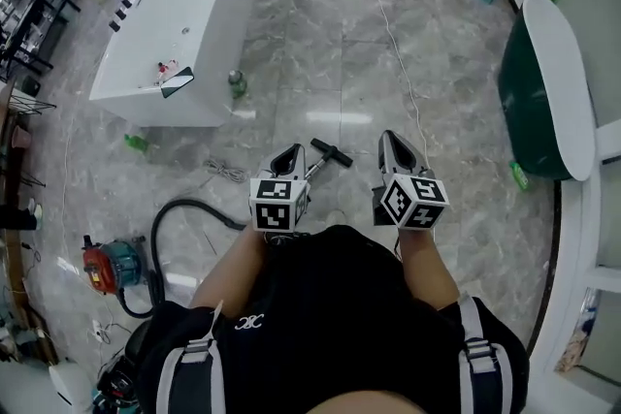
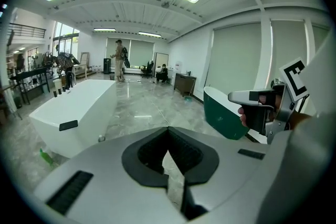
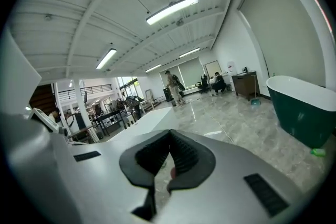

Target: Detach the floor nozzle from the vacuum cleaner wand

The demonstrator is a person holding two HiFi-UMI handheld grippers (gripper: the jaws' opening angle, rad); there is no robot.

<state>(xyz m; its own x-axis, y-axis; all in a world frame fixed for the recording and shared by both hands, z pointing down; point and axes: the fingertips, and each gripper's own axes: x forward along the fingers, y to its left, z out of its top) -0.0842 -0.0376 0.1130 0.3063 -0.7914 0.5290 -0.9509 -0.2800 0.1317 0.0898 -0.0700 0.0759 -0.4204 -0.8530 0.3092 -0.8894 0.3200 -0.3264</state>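
Note:
In the head view the vacuum lies on the marble floor. Its red and teal canister [image 1: 109, 265] sits at lower left, and a black hose [image 1: 179, 208] curves from it toward my legs. A silver wand [image 1: 315, 170] ends in a black floor nozzle [image 1: 331, 152] just right of my left gripper [image 1: 290, 151]. That gripper is shut and holds nothing. My right gripper [image 1: 389, 138] hangs a little right of the nozzle, also shut and empty. The jaws of the left gripper [image 2: 168, 129] and of the right gripper [image 3: 169, 132] meet at their tips over bare floor. The wand's lower part is hidden behind my left gripper.
A white bathtub [image 1: 175, 24] stands at upper left and a green bathtub [image 1: 543, 92] at right. Green bottles [image 1: 136, 143] [image 1: 236, 82] and a coiled cable [image 1: 225, 172] lie on the floor. People [image 2: 119, 57] stand far across the room.

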